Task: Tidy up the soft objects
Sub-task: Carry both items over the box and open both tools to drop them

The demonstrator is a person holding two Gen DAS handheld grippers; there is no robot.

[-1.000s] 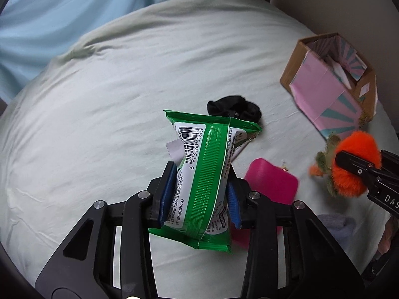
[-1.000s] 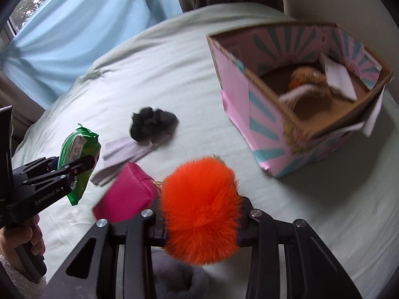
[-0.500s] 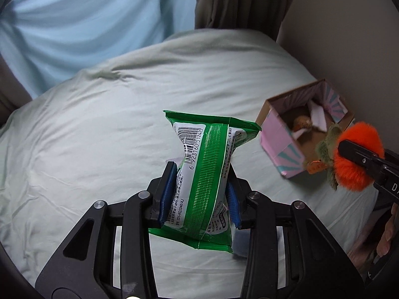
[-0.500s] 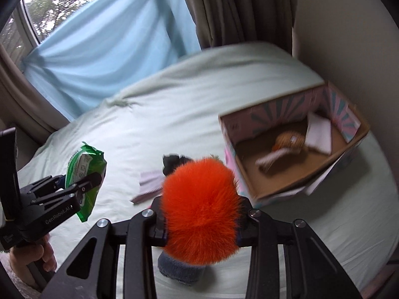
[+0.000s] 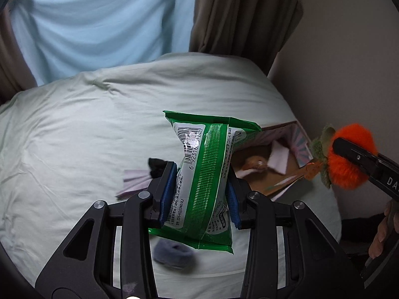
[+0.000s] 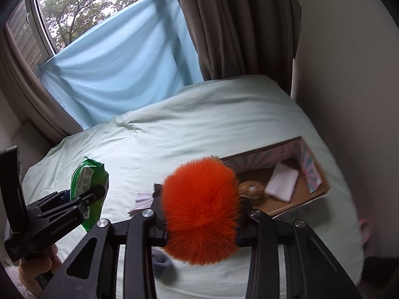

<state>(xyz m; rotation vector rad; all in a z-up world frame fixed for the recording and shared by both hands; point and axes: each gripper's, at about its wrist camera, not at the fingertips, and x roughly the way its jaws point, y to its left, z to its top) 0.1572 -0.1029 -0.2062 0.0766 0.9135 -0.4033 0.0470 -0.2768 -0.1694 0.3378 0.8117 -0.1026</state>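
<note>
Both hands are carrying soft things toward the box point(image 6: 316, 186), which sits at the right of both views on the bed point(image 5: 74, 137). The left gripper point(image 5: 199, 194) is clamped on a green pack point(image 5: 204, 174) at frame centre, its blue pads pressing the pack's sides. The right gripper point(image 6: 199, 214) is clamped on an orange plush point(image 6: 199, 206), which hides its pads.

The box already holds a small brown toy point(image 6: 251, 186) and a white packet point(image 6: 281, 182). A black item point(image 5: 157, 165), a lilac fringed piece point(image 5: 134, 182) and a grey sock point(image 5: 172, 251) lie on the bed, not yet sorted.

Next, each gripper likely has to get over the box opening and release, one at a time so they do not collide.

Against a second ago, both views sit higher: window and curtain fill the top, the bed items look smaller, and the pink pouch is no longer visible. Both grips are unchanged.
</note>
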